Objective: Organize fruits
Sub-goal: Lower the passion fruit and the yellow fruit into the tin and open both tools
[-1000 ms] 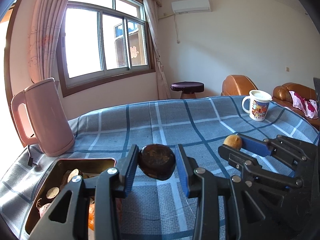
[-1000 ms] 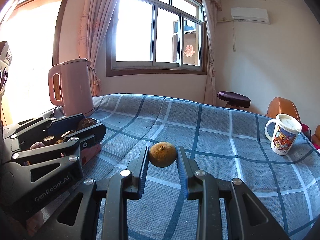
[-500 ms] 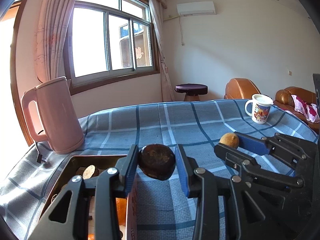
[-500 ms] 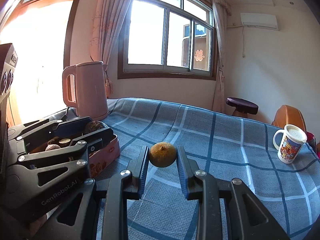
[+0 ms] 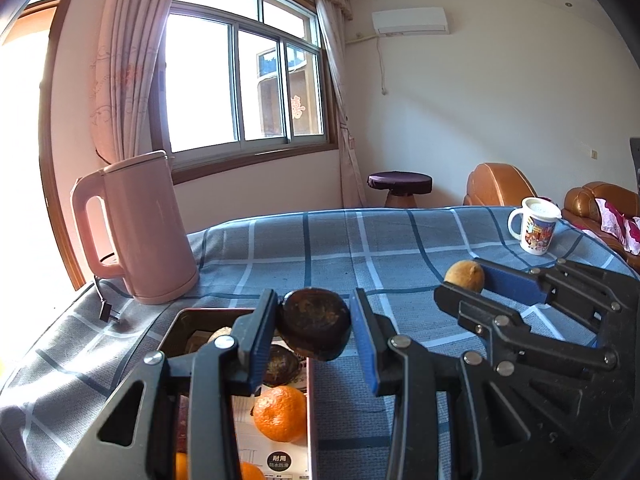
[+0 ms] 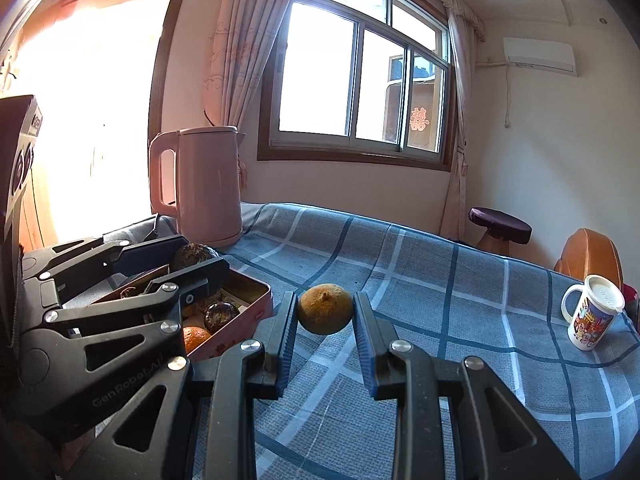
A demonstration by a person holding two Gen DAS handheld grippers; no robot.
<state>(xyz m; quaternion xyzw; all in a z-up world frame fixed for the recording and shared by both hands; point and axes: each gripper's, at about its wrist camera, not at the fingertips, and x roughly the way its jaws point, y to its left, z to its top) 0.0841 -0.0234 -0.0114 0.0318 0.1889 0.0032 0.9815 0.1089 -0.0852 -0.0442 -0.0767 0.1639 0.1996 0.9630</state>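
Fruits are riding in both of my tools. My left tool is clenching a dark brown fruit between its blue pads, and it is now hanging over the near right rim of the pink tin; a second ago the tin was sitting off to the lower left of that fruit, so I have been carrying it across towards the tin. My right tool is gripping a tan, rough-skinned fruit above the blue plaid cloth on the bench, just beside the tin's right corner, closer to it than before. Inside the tin an orange is lying next to another dark fruit, and more of the tin's inside is showing in the left wrist view than earlier. The pink kettle is standing upright behind the tin and is looming larger in both views. The printed mug is sitting well apart, at the far right of the cloth.
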